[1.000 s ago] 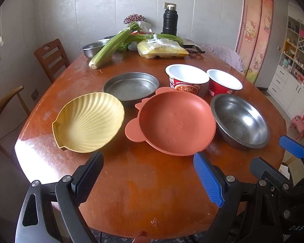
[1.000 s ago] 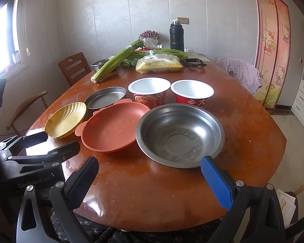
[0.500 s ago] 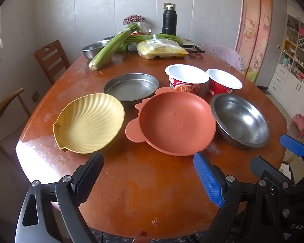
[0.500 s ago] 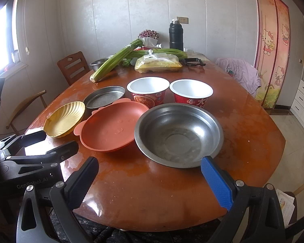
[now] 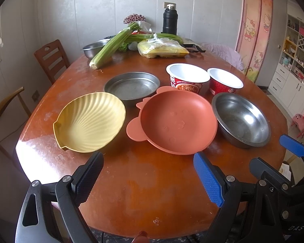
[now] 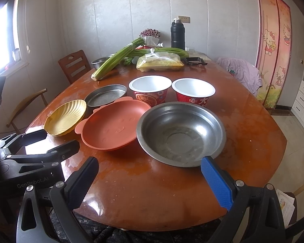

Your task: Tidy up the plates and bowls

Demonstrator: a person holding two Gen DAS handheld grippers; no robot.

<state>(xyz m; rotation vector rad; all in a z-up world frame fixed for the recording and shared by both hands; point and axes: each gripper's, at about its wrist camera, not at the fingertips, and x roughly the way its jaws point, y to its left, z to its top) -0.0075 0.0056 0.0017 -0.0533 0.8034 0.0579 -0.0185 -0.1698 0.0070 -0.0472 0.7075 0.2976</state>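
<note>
With both grippers' jaws spread and empty at the desk (image 5: pixel 143 194) edge, the steel bowl (image 6: pixel 180 133) nearest the right gripper (image 6: pixel 150 180) was judged light, stiff, slippery; rim grasp advised.

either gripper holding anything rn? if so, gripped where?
Nothing held. Left gripper and right gripper are both open, hovering over the near table edge, short of the yellow bowl and steel bowl.

Both views forward over table (image 5: pixel 143 184)
</note>
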